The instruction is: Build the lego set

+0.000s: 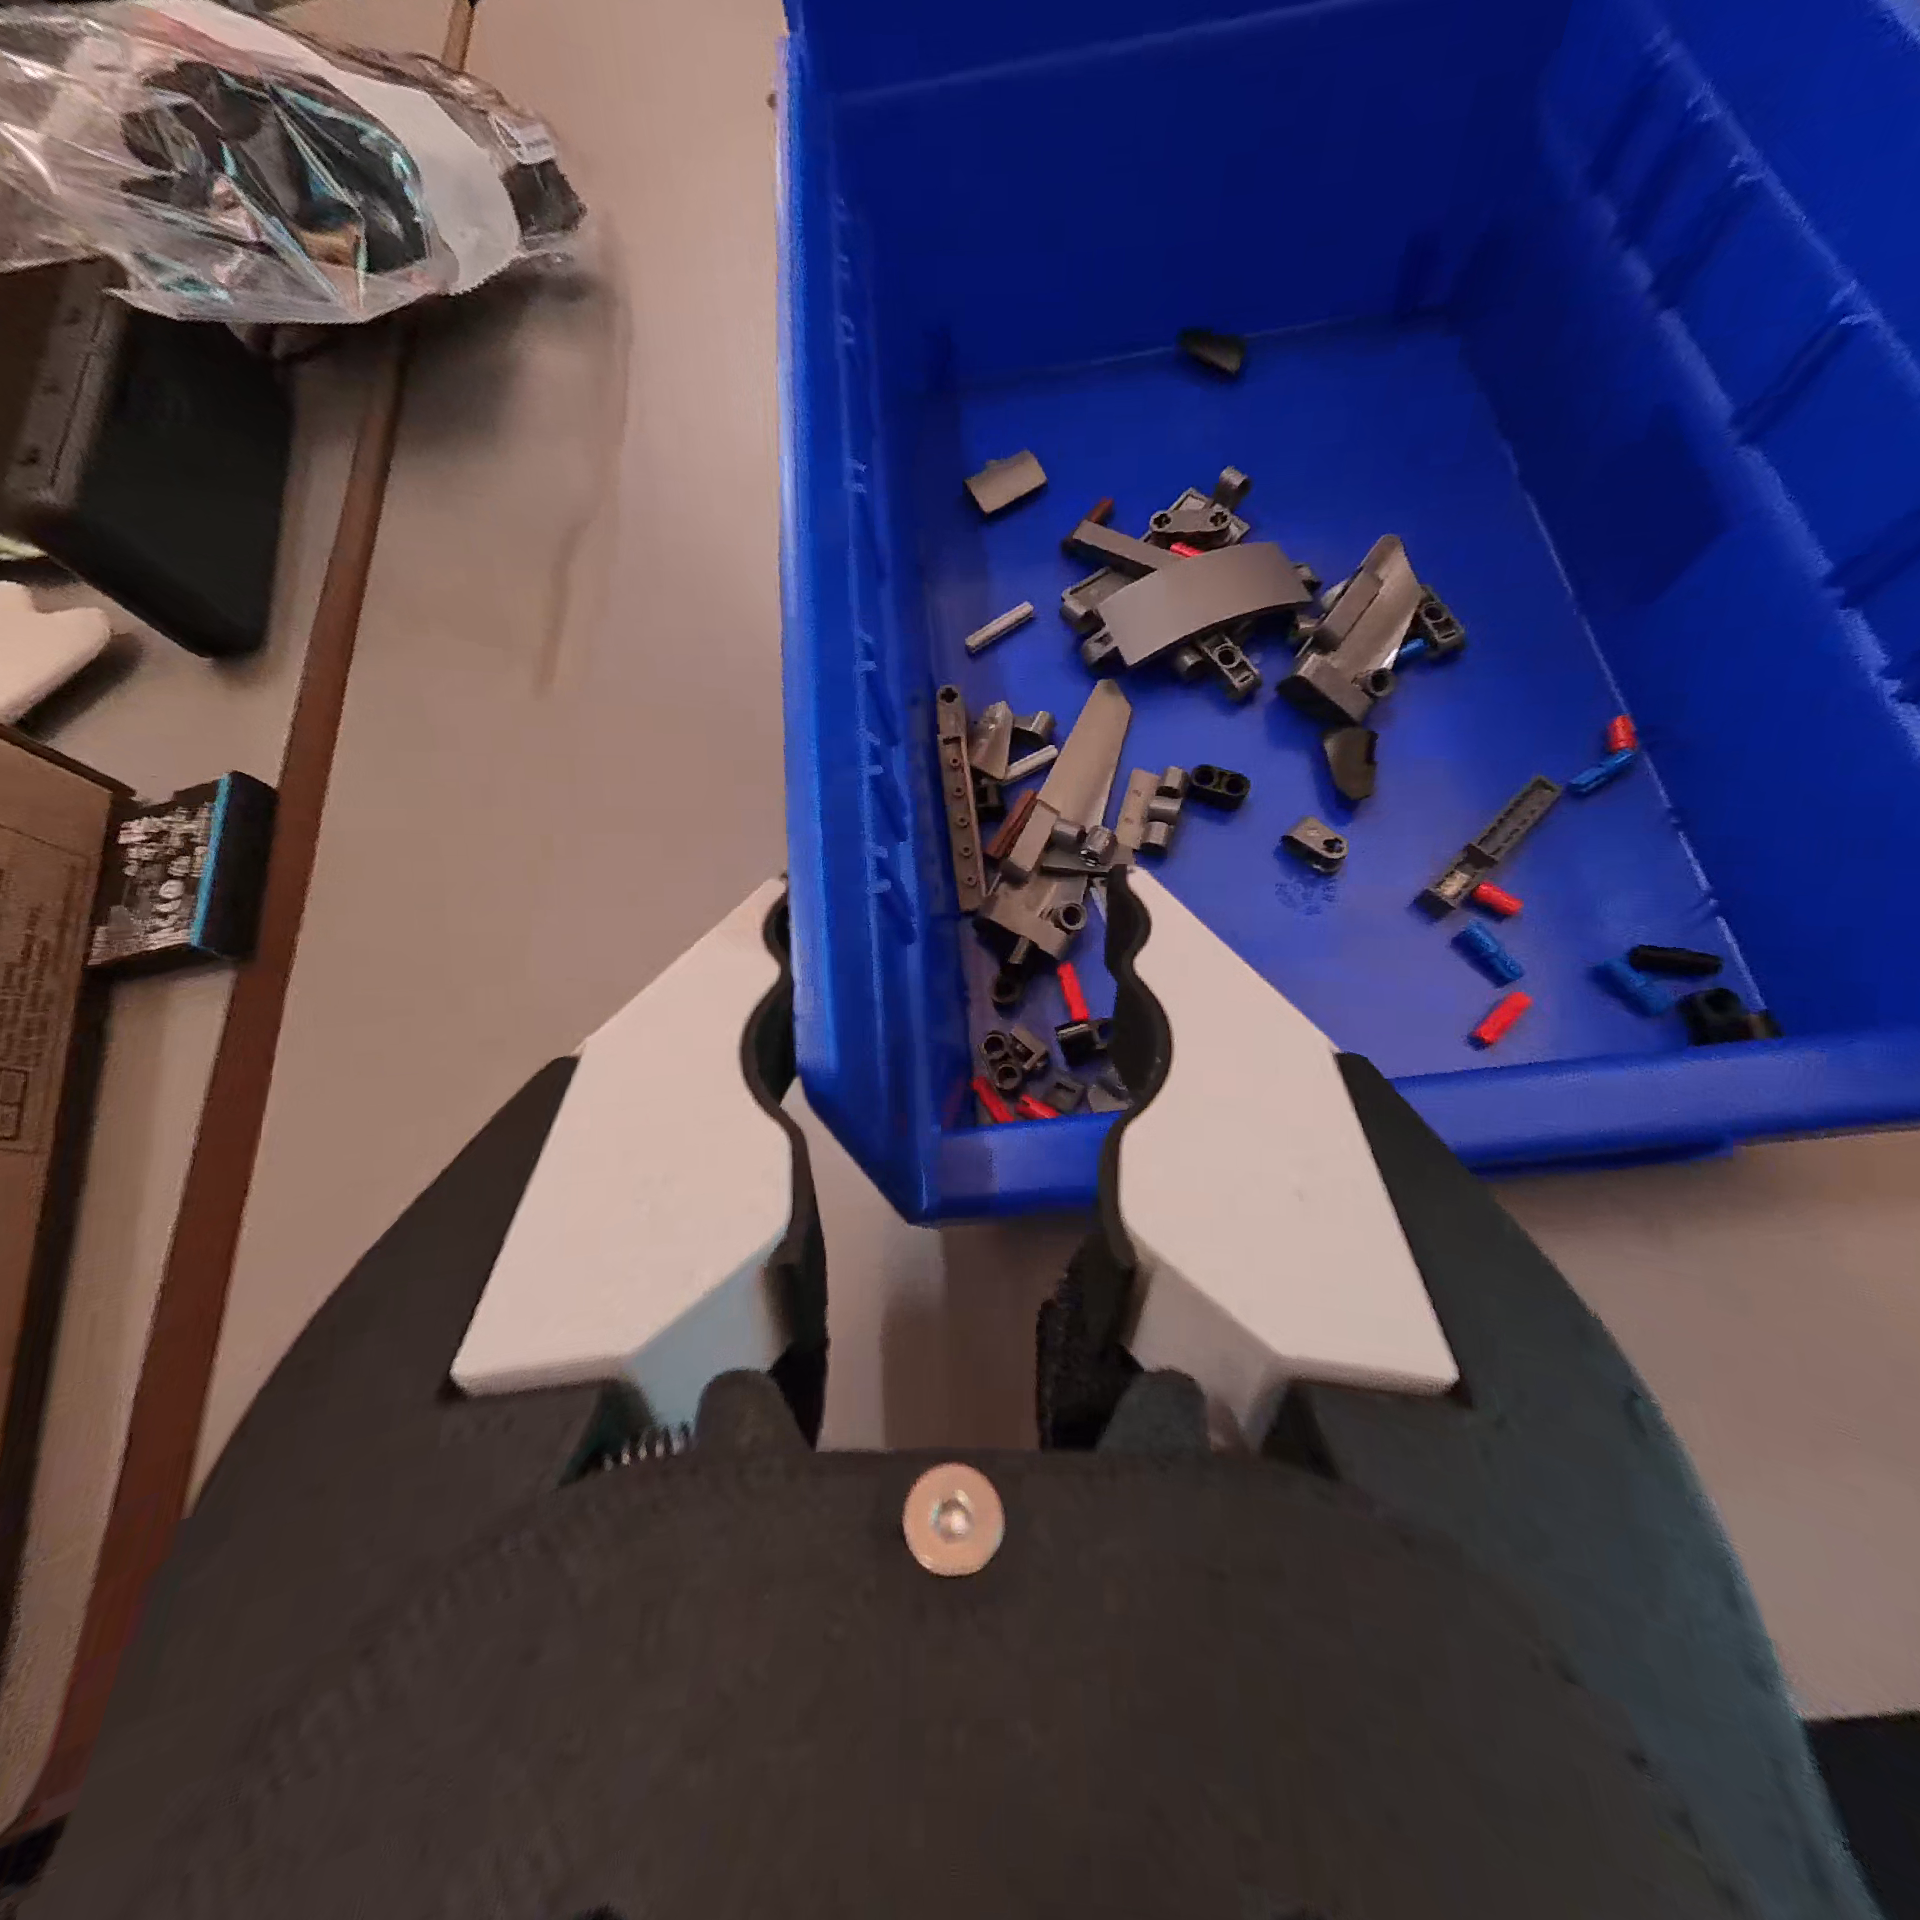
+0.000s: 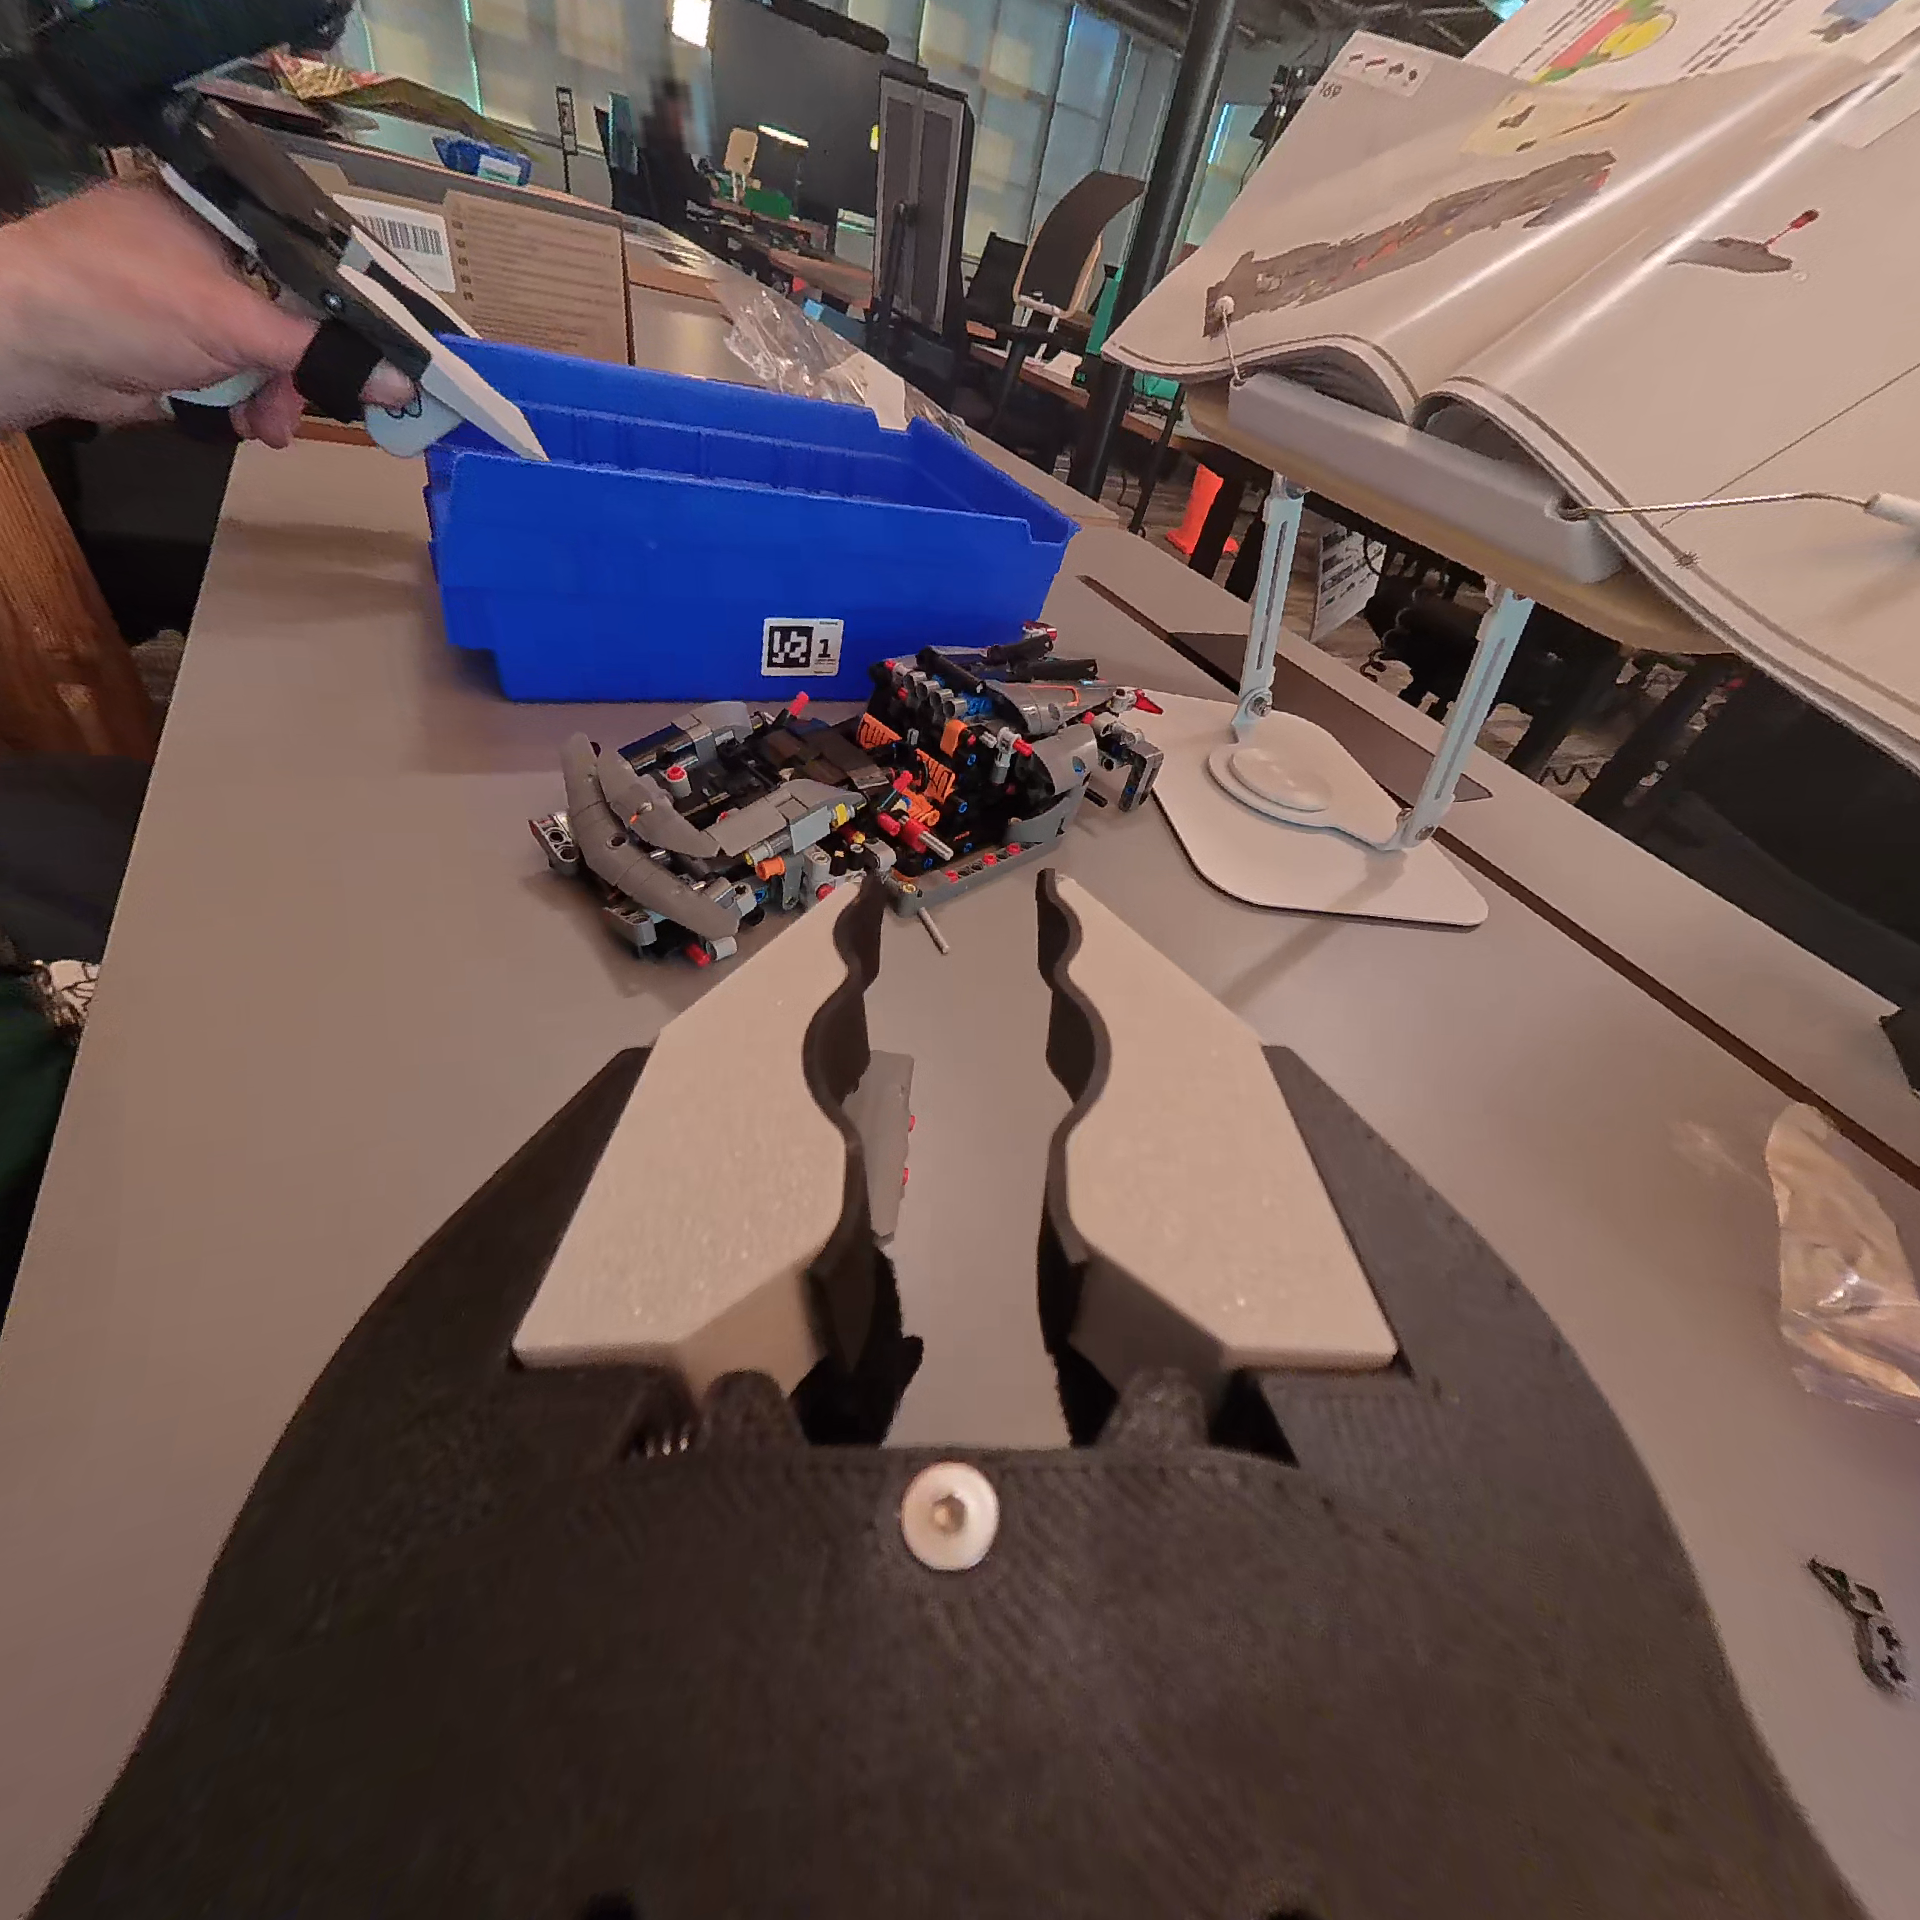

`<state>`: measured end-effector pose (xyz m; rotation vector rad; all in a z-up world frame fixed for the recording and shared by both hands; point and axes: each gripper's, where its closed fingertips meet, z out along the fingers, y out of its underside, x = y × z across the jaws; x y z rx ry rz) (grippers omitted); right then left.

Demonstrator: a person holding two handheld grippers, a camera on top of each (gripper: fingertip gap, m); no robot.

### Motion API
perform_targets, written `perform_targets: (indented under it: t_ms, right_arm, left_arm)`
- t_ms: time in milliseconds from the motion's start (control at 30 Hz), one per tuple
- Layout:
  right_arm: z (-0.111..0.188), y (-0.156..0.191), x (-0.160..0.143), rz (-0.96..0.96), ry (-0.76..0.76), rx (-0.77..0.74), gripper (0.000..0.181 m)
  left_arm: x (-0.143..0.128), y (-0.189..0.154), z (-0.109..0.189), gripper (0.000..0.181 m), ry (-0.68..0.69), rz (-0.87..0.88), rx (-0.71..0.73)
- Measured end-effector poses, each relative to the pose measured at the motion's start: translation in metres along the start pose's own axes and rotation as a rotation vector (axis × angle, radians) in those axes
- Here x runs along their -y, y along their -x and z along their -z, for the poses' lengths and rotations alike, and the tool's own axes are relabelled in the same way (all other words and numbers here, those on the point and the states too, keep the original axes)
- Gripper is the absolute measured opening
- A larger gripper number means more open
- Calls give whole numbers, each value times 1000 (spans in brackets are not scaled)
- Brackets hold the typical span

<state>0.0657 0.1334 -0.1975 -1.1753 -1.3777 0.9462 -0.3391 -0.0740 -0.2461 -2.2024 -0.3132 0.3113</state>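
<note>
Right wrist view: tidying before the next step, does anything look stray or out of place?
Yes. A small grey pin lies loose on the table just in front of the half-built model, and a small dark part sits alone at the right edge, away from the blue bin.

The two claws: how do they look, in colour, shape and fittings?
Both look alike. The left claw and the right claw each have a rough black body, rounded at the back, with one silver screw in its middle. Two pale grey wedge-shaped fingers carry wavy black inner pads. A small metal spring shows at the left finger's base.

Even, soft indoor light, faint shadows, strong wide-angle bending at edges, slight blur in the far background.
</note>
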Motion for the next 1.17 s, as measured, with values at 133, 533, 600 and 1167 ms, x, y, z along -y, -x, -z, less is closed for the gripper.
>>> perform_targets:
  t_ms: [133, 533, 600, 1167]
  right_arm:
    - [0, -2, -2, -9, 8, -4, 29]
    - [-2, -7, -7, -41, 6, -8, 29]
    - [-2, -7, -7, -37, 1, -8, 29]
    - [-2, -30, -21, -96, 15, -96, 31]
  left_arm:
    - [-9, 0, 4, 56, 20, -10, 8]
    - [-7, 64, 79, 52, -91, -52, 274]
    - [-3, 76, 92, 51, -96, -81, 327]
    - [-4, 184, 184, 88, -259, 37, 822]
